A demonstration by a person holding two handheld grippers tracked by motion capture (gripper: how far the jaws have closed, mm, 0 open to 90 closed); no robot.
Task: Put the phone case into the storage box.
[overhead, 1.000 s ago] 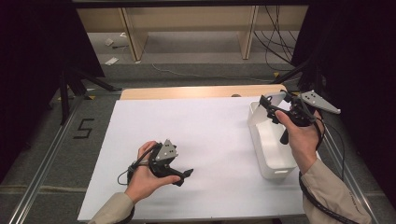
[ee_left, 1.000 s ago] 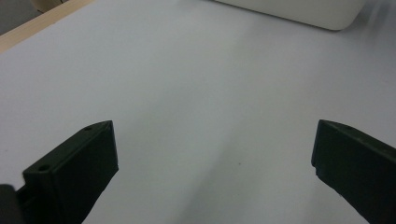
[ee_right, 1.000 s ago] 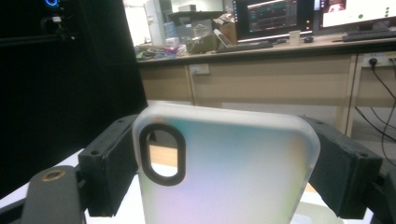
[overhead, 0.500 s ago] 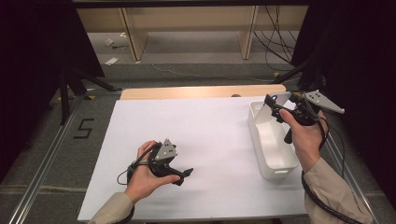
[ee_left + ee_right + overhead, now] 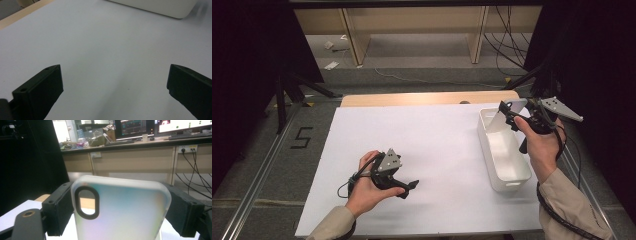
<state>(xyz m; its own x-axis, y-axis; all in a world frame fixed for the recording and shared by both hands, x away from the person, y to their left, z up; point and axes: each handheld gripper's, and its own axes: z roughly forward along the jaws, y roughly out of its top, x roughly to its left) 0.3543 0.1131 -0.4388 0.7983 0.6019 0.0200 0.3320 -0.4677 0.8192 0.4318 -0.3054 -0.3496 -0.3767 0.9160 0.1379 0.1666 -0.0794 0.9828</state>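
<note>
On the near left of the white sheet point(image 5: 432, 150) we rest our left gripper point(image 5: 411, 186), jaws wide and empty. At the far right, our right gripper point(image 5: 507, 111) clamps a translucent phone case point(image 5: 120, 212) above the white bin point(image 5: 504, 165).

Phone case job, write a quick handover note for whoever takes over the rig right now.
Right gripper: jaws shut on the frosted phone case, gripping its two long edges, held up over the far end of the white bin.
Left gripper: jaws open with nothing between them, resting low over the white sheet near the front of the table.
Done: the case is off the table and in the grip.
Left: probably set the case down, wherever it belongs; the bin interior looks bare from the high view.
</note>
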